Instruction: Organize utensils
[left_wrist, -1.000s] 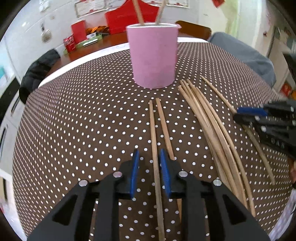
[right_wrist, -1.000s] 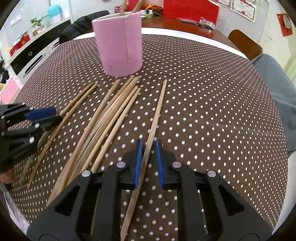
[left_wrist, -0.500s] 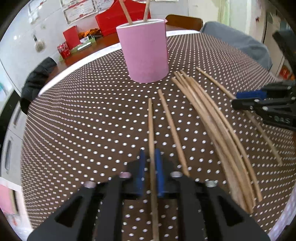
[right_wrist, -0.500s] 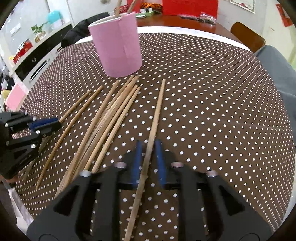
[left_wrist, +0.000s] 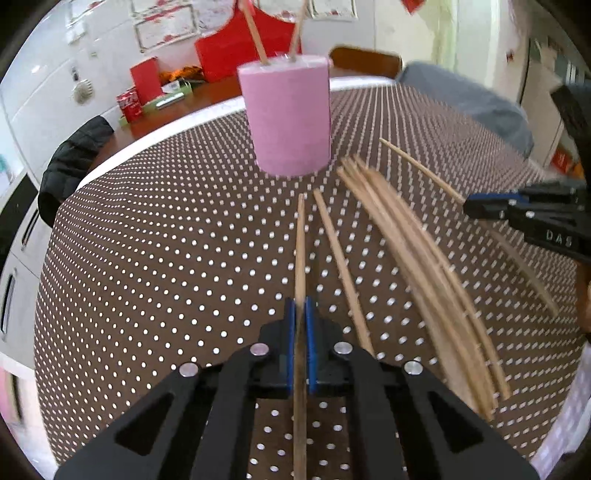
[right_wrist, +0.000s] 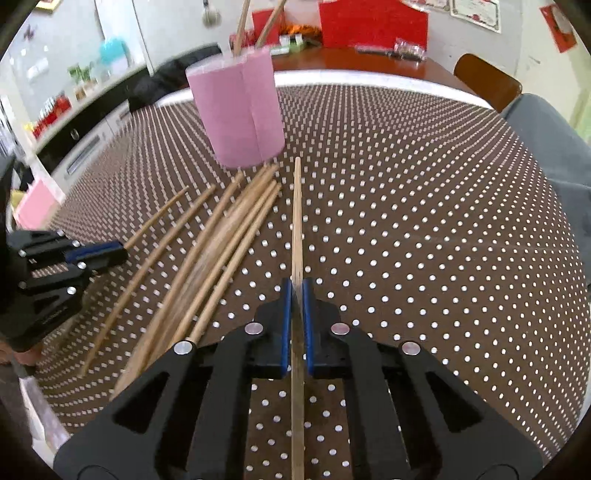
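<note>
Right now you have one chopstick in each gripper. Your left gripper (left_wrist: 300, 310) has its jaws clenched on a wooden chopstick (left_wrist: 300, 243) whose far tip points toward the pink cup (left_wrist: 290, 114); your right gripper (right_wrist: 296, 291) grips another chopstick (right_wrist: 296, 221) the same way, its tip reaching close to the cup's base. Just beside your left-hand stick, one loose chopstick (left_wrist: 341, 269) lies on the counter (left_wrist: 166, 240), which wears a brown cloth with white dots. Between your two grippers, a bundle of chopsticks (left_wrist: 417, 258) rests fanned out on the cloth. The pink cup stands upright past the sticks, with two chopsticks (left_wrist: 255, 33) already poking out of its top. Behind the counter you see a red box (left_wrist: 236, 48) and a dark jacket (left_wrist: 74, 158).
</note>
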